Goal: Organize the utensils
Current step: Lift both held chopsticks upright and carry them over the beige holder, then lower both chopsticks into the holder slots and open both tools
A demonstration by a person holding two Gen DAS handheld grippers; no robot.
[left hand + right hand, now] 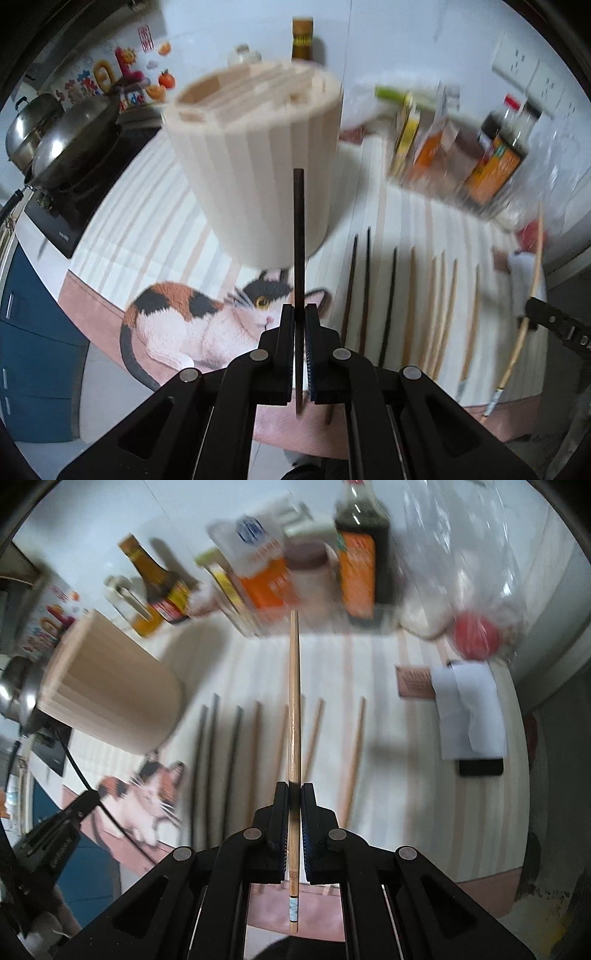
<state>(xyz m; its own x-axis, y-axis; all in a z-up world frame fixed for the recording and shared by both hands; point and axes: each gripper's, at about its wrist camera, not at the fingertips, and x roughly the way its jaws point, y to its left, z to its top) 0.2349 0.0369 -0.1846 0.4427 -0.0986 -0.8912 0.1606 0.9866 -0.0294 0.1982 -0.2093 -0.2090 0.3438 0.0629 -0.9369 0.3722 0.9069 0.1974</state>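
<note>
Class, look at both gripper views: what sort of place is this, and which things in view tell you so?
Most likely a home kitchen counter. A steel wok sits on a cooktop, sauce bottles stand along the wall, and chopsticks lie beside a beige utensil holder.

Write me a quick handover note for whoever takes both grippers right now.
Left gripper: shut on a dark chopstick, lifted off the mat, pointing toward the beige utensil holder.
Right gripper: shut on a light bamboo chopstick, also lifted.
Left on the striped mat: three dark chopsticks and several light ones in a row.
Done: both picked up. Left: deposit them in the holder, then the rest.
</note>
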